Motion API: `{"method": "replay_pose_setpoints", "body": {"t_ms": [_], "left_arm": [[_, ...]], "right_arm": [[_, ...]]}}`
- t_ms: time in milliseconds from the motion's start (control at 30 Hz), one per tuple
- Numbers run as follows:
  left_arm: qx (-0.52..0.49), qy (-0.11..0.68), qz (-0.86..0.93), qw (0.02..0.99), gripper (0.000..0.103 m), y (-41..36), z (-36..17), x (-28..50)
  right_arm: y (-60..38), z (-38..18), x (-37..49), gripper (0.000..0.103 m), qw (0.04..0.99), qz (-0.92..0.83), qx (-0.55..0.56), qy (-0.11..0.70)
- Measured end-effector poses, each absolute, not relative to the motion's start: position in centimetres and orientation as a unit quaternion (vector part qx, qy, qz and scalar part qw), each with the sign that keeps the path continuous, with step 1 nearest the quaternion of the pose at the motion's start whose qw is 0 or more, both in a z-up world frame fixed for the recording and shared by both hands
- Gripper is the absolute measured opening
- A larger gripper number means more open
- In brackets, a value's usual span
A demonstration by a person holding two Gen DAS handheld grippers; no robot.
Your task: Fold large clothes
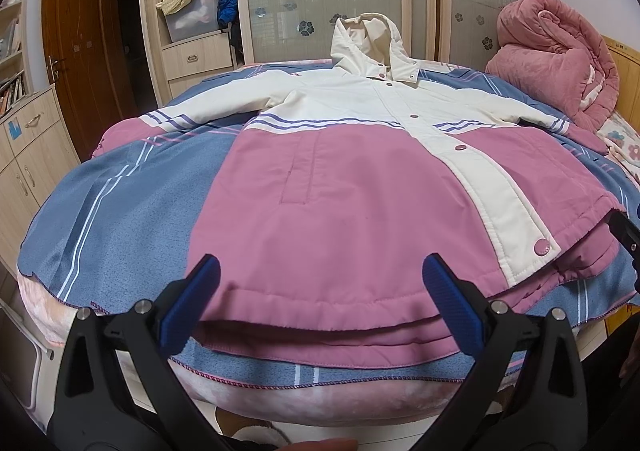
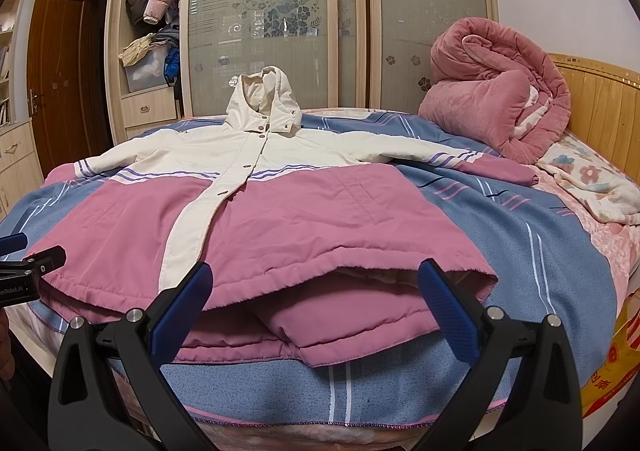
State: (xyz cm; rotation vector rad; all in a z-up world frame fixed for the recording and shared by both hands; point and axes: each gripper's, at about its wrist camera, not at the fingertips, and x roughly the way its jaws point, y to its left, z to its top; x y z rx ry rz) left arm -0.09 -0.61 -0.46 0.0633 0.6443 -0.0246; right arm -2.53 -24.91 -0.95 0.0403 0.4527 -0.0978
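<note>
A large hooded jacket point(image 1: 340, 187), cream on top and pink below, lies face up and spread flat on the bed, sleeves out to both sides, hood at the far edge. It also shows in the right wrist view point(image 2: 304, 211). My left gripper point(image 1: 320, 271) is open and empty, just above the jacket's near hem on its left half. My right gripper point(image 2: 314, 277) is open and empty over the near hem on the right half, where the front panel gapes a little. The left gripper's tip shows at the left edge of the right view point(image 2: 36, 259).
The bed is covered by a blue striped sheet point(image 1: 120, 211). A rolled pink quilt point(image 2: 496, 107) lies at the far right by the wooden headboard point(image 2: 600, 99). A wardrobe with glass sliding doors point(image 2: 272, 31) and open shelves stands behind the bed; a door point(image 1: 80, 43) is at left.
</note>
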Motion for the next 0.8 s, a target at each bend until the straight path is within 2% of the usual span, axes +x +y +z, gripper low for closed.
{"method": "replay_pose_setpoints", "body": {"t_ms": [800], "left_arm": [[0.029,0.32,-0.01,0.947,0.101,-0.47,-0.45,-0.14]], "right_arm": [[-24.85,-0.91,-2.54,0.102,0.973,-0.049,0.02,0.224]]}}
